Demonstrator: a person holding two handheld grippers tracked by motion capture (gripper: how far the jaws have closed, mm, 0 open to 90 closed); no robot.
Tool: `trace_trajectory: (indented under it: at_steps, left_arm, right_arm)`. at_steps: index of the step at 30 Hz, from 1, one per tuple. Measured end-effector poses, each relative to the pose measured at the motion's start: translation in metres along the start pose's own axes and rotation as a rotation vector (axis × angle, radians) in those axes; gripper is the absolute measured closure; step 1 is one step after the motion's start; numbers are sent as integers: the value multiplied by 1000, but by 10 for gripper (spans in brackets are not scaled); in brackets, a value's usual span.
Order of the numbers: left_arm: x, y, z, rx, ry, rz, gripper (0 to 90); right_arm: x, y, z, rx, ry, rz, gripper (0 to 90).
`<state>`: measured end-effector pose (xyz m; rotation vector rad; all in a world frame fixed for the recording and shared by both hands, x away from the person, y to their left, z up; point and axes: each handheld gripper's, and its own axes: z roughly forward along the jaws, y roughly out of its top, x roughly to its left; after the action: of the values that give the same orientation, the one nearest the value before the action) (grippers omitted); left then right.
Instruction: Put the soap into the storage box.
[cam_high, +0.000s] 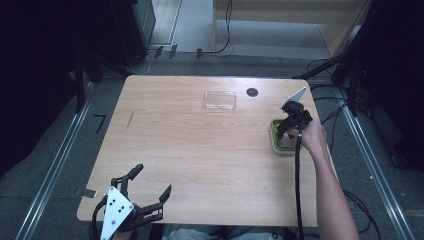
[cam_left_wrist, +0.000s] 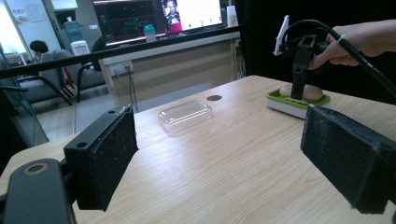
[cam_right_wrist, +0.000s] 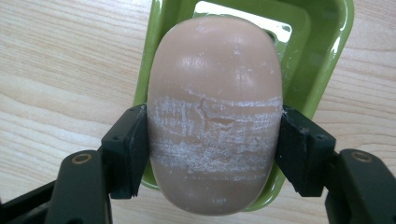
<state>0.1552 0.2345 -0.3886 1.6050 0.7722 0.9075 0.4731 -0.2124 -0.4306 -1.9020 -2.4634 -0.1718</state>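
The left gripper (cam_high: 142, 192) rests at the near left corner of the wooden table (cam_high: 200, 150), and its jaws stand wide apart with nothing between them. Further back, near the middle of the table, a clear plastic lid (cam_high: 219, 100) lies flat, and a small dark round spot (cam_high: 252, 92) is just beside it to the right. At the right edge stands the green soap dish (cam_high: 274, 135). The right gripper (cam_high: 287, 132) points down into it, and its two pads press on both sides of the pink soap bar (cam_right_wrist: 215, 112), which sits in the dish.
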Motion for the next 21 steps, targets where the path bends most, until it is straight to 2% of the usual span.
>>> trace_trajectory:
  at_steps: [21]
  left_arm:
    - [0,0,0,-3,-2,0,114]
  right_arm:
    - [-6,3,14,-4,4,40,336]
